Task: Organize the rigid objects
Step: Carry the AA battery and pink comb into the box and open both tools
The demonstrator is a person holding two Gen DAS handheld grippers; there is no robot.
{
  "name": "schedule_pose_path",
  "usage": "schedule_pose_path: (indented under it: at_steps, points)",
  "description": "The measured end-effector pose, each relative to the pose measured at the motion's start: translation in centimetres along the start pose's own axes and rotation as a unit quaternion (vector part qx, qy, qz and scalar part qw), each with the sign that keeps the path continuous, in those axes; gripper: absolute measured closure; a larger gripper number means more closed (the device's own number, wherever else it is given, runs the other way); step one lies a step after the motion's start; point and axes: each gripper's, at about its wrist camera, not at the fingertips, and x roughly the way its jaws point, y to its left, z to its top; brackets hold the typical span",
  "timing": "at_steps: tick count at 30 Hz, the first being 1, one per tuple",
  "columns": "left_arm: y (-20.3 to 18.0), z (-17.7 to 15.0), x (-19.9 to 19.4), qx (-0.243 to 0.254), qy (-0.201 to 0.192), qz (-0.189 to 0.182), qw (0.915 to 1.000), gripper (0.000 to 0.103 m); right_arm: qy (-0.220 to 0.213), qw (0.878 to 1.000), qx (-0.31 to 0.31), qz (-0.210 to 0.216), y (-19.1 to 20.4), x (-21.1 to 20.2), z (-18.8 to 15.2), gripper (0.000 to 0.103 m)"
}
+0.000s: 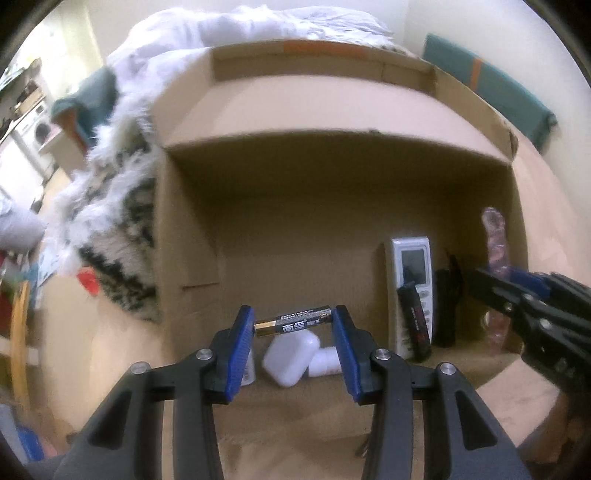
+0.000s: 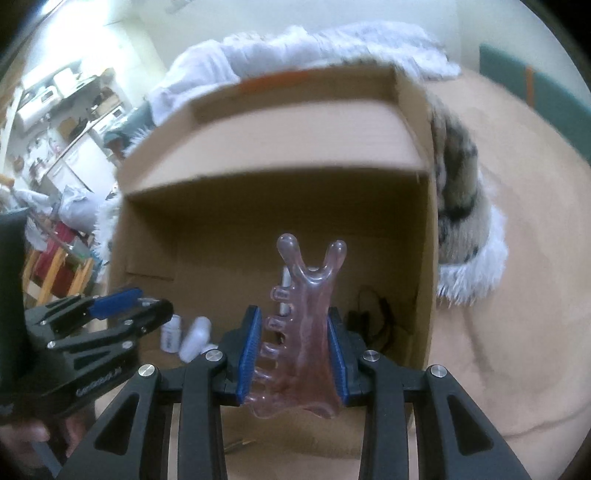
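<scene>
My left gripper (image 1: pixel 294 320) is shut on a black and gold battery (image 1: pixel 293 319), held crosswise by its ends above the open cardboard box (image 1: pixel 258 110). My right gripper (image 2: pixel 294 328) is shut on a translucent pink hair claw clip (image 2: pixel 301 325), upright over the same box (image 2: pixel 277 122). On the box floor lie a white earbud case (image 1: pixel 291 356), a small white bottle (image 1: pixel 325 363), a white remote (image 1: pixel 412 273) and black items (image 1: pixel 415 325). The right gripper (image 1: pixel 495 288) shows at the right edge of the left wrist view, and the left gripper (image 2: pixel 147 306) at the left of the right wrist view.
The box stands on a beige bedcover (image 2: pixel 517 258). A fluffy white and black-patterned blanket (image 1: pixel 110 221) lies against the box's side, with white bedding (image 1: pixel 258 26) behind. A teal cushion (image 1: pixel 491 85) leans at the wall. Shelves and appliances (image 2: pixel 66 110) fill the far left.
</scene>
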Motion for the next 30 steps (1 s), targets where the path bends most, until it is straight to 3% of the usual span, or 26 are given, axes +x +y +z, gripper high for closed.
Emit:
schedule_pose_path:
  at_steps: [6,15,30]
  points:
    - [-0.5,-0.9,1.7,-0.001,0.015,-0.013,0.9998,0.063,0.025,0.999,0.029,0.002,-1.5,1.6,-0.7,0.067]
    - [-0.7,-1.1,2.9,-0.002,0.018,-0.003,0.9998,0.063,0.062,0.998,0.017,-0.003,-0.9,3.8,-1.4,0.067]
    - [-0.3,-1.5,3.6,-0.011,0.031,0.011,0.9994,0.063,0.067,0.998,0.004,-0.001,-0.4,4.3,-2.3,0.067]
